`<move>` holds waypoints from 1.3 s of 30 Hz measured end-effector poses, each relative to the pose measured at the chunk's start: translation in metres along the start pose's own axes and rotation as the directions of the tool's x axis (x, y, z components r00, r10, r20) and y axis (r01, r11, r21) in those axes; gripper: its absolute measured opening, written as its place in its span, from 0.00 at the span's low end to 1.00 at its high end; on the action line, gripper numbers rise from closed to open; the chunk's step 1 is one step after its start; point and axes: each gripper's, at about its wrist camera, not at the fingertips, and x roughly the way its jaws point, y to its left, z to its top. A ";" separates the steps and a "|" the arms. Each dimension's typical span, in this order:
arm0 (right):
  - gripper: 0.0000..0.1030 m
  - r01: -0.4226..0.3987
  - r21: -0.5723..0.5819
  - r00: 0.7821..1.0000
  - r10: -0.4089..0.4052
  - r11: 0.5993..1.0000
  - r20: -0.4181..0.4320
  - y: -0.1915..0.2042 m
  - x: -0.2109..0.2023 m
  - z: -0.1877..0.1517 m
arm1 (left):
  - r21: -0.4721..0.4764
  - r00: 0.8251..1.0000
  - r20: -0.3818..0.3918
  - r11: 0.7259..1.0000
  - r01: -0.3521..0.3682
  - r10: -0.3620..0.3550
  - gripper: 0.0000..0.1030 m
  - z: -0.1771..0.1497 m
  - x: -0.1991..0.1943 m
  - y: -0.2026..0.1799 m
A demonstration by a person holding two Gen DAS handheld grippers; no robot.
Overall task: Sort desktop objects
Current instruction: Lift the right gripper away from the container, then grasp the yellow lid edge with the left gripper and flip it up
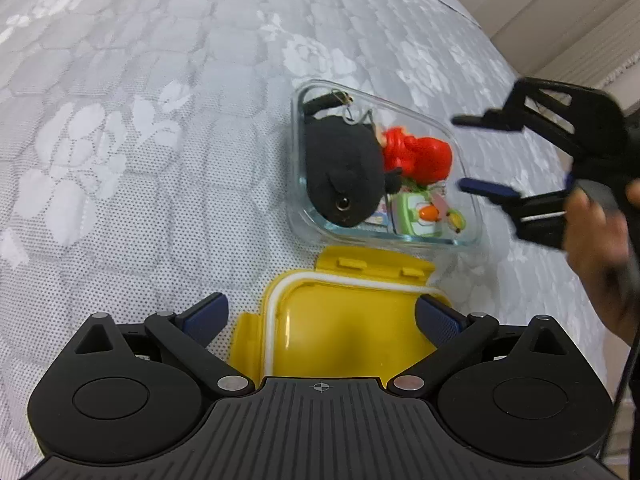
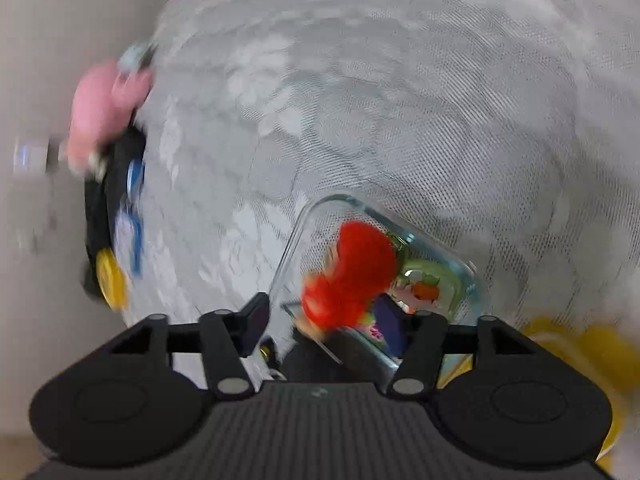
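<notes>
Clear glass box (image 1: 308, 92) sat on the grey patterned cloth (image 1: 160, 120), holding a black plush toy (image 1: 344, 168), a red toy (image 1: 420, 156) and a small green item with an orange spot (image 1: 424, 214). Yellow lid (image 1: 344, 320) lay upturned just beside the box, on its near side.

Left gripper (image 1: 320, 316) hovered over the lid, fingers spread wide, nothing between them. Right gripper (image 2: 324, 320) hung above the box, also spread and empty; its view was badly blurred. A hand (image 1: 596, 240) gripped its handle.

More oddments, pink, black, yellow and blue (image 2: 108, 200), lay well apart at the cloth's edge, too smeared to name.

Judgement: the scene fits either more pieces still to go in, or packing over and the lid due on. Either move calls for a clean, centred pinch.
</notes>
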 end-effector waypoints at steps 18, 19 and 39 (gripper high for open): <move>0.31 -0.006 -0.416 0.996 -0.030 0.909 -0.078 0.002 -0.035 -0.017 | -0.180 0.995 0.014 0.979 0.095 -0.094 0.99 0.006 0.006 0.048; 0.33 -0.011 -0.428 0.997 -0.023 0.904 -0.074 -0.005 -0.047 -0.021 | -0.171 0.994 0.023 0.980 0.105 -0.103 0.99 0.004 0.008 0.044; 0.57 -0.096 -0.226 0.965 0.035 0.969 -0.261 -0.161 -0.086 -0.129 | -0.132 0.997 -0.081 0.991 0.005 -0.016 0.99 -0.099 -0.005 0.011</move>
